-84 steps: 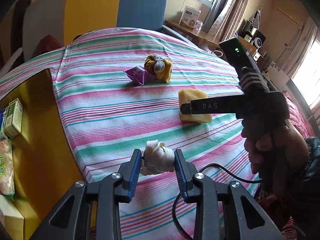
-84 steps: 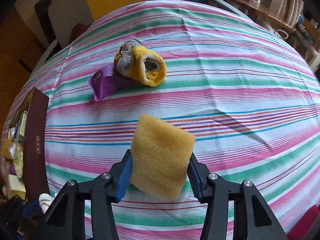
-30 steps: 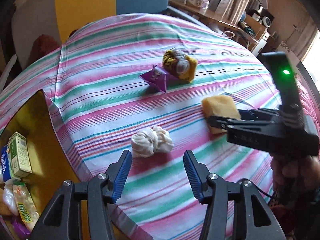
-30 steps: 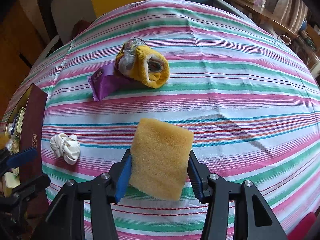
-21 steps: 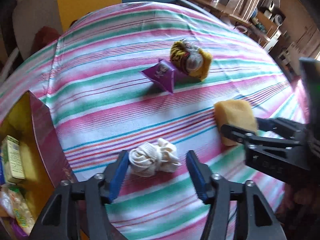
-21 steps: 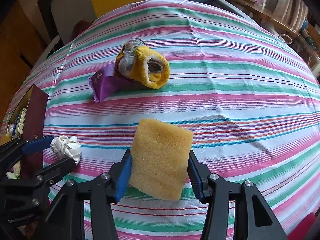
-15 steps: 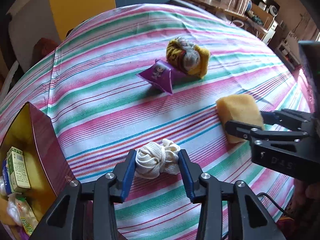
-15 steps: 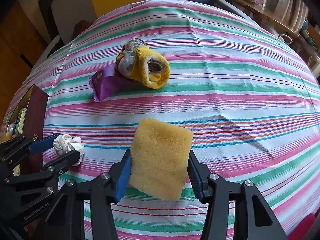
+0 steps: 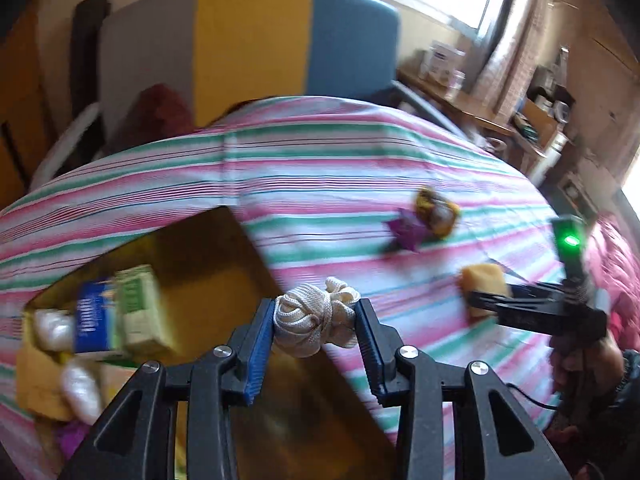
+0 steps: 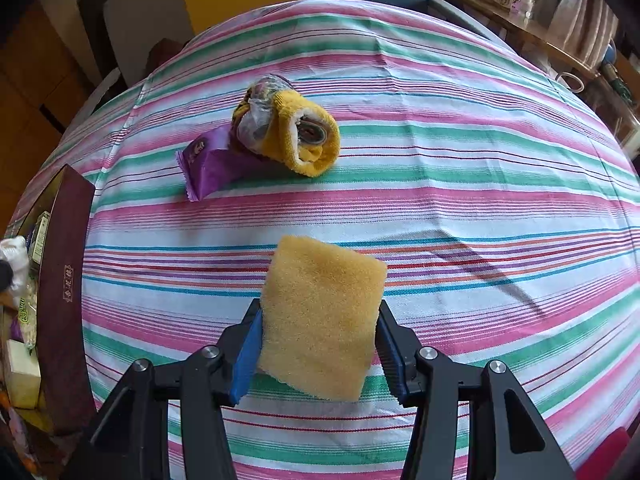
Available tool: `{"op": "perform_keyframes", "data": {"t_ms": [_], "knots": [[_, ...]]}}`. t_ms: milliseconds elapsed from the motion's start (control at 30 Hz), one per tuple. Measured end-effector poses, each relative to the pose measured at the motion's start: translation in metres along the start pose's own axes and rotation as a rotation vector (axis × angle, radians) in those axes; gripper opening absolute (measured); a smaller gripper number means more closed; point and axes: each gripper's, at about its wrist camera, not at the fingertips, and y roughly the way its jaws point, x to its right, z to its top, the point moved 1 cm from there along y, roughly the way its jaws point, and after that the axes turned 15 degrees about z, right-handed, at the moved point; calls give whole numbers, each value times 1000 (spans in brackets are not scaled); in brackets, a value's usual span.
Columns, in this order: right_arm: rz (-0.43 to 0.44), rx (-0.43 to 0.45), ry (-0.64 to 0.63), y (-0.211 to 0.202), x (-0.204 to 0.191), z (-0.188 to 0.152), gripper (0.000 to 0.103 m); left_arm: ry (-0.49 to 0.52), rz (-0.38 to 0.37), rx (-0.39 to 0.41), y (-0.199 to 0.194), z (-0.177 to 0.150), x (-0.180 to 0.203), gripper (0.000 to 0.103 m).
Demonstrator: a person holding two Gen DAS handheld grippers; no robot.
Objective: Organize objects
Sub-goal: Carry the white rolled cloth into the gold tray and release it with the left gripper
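My left gripper [image 9: 314, 316] is shut on a bundle of white rope [image 9: 314, 320] and holds it in the air over the near edge of an open box with a gold inside [image 9: 208, 248]. My right gripper [image 10: 320, 332] is shut on a yellow sponge [image 10: 320, 312] just above the striped cloth; it also shows in the left wrist view [image 9: 482, 280]. A rolled yellow towel [image 10: 296, 128] lies on a purple snack packet [image 10: 208, 164] farther back on the table.
The box, dark red outside [image 10: 64, 288], stands at the table's left edge and holds small cartons [image 9: 132, 308] and packets. A grey, yellow and blue chair back [image 9: 248, 48] stands behind the table. A cluttered shelf [image 9: 480, 108] runs along the right wall.
My left gripper closed on the white rope, lifted it off the cloth and swung left over the box. My right gripper stayed still with the sponge.
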Motion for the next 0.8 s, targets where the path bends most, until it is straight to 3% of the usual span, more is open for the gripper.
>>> {"op": "perform_keyframes", "data": {"t_ms": [167, 300, 433, 567, 800], "knots": [[-3, 0, -3, 0, -1, 0, 53, -110, 77, -53, 38, 1, -56, 40], [-5, -1, -5, 0, 0, -1, 53, -136, 80, -103, 67, 0, -62, 41], [-3, -2, -2, -1, 1, -1, 53, -153, 99, -103, 82, 3, -62, 45], [-6, -5, -6, 0, 1, -1, 54, -189, 87, -111, 77, 3, -66, 50], [-18, -6, -19, 0, 1, -2, 54, -174, 138, -30, 27, -23, -76, 50]]}}
